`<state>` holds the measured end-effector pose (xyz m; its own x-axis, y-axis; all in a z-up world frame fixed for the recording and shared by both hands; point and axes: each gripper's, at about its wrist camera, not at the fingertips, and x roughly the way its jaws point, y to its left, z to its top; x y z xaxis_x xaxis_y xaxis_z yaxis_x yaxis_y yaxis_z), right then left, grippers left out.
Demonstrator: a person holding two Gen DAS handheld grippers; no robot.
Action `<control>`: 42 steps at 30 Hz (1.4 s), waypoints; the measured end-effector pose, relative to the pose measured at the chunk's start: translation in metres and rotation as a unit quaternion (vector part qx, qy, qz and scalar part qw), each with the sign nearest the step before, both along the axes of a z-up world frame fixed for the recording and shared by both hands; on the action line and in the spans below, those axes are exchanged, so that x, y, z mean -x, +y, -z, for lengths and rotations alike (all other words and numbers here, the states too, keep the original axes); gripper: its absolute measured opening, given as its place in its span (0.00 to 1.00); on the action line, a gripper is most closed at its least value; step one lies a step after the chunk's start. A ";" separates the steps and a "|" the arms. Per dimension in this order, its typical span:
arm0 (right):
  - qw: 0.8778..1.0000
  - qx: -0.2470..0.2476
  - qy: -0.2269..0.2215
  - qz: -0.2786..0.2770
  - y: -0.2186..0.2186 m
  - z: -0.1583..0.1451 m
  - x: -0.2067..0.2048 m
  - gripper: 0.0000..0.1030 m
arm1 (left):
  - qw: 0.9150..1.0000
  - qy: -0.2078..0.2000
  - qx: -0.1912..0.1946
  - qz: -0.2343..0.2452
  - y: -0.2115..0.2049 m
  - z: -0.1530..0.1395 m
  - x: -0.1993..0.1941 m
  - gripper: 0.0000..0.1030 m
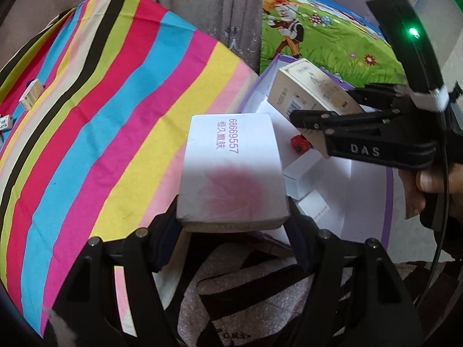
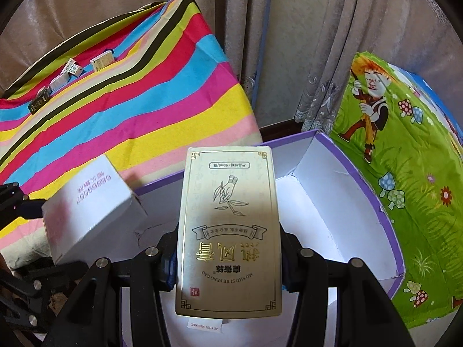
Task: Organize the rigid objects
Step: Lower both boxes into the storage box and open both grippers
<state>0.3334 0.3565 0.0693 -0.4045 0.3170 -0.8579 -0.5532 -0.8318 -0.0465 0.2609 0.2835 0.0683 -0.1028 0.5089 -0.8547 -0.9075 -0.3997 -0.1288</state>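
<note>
My left gripper [image 1: 233, 217] is shut on a white box with a pink flower print [image 1: 231, 170], held at the left edge of the purple-rimmed white bin [image 1: 387, 202]. The same white box shows in the right wrist view [image 2: 92, 211]. My right gripper [image 2: 228, 257] is shut on a cream and gold box [image 2: 230, 231], held above the inside of the bin [image 2: 347, 208]. From the left wrist view the right gripper [image 1: 309, 123] holds that cream box [image 1: 312, 92] over the bin.
The bin holds small white boxes [image 1: 301, 179] and a red piece [image 1: 301, 143]. Several small boxes [image 2: 72, 72] lie at the far side of the striped cloth [image 2: 144, 101]. A green cartoon-print box [image 2: 411, 188] stands to the right of the bin. Curtains hang behind.
</note>
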 end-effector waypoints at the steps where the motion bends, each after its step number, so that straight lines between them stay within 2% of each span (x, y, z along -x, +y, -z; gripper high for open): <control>1: 1.000 -0.001 -0.002 0.002 0.001 0.000 -0.001 0.50 | 1.000 0.000 -0.001 0.003 0.001 -0.001 -0.001 0.67; 14: 1.000 0.005 -0.017 0.003 0.004 0.005 -0.006 0.51 | 0.999 -0.021 -0.011 0.042 0.012 0.003 -0.014 0.67; 23: 0.999 0.009 -0.028 0.015 0.010 0.009 -0.011 0.51 | 0.996 -0.059 -0.016 0.060 0.020 0.010 -0.015 0.68; 26: 0.999 0.009 -0.031 0.018 0.011 0.010 -0.011 0.54 | 0.996 -0.063 -0.017 0.062 0.021 0.011 -0.016 0.80; 28: 0.999 0.013 -0.027 0.020 0.012 0.011 -0.010 0.59 | 0.996 -0.064 -0.022 0.062 0.019 0.009 -0.016 0.81; 32: 1.000 0.015 -0.007 0.016 0.010 0.005 -0.010 0.68 | 0.996 -0.066 -0.029 0.046 0.013 0.004 -0.010 0.83; 36: 1.000 0.004 0.005 0.008 0.007 -0.003 -0.005 0.68 | 0.995 -0.084 -0.040 0.024 -0.001 -0.001 0.003 0.83; 42: 0.999 0.013 0.024 -0.023 -0.001 -0.019 0.022 0.68 | 0.994 -0.078 -0.070 -0.035 -0.037 -0.016 0.043 0.83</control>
<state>0.3112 0.3554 0.0881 -0.4580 0.2755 -0.8452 -0.5161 -0.8565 0.0004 0.2177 0.2461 0.0844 -0.0130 0.6198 -0.7847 -0.8428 -0.4291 -0.3249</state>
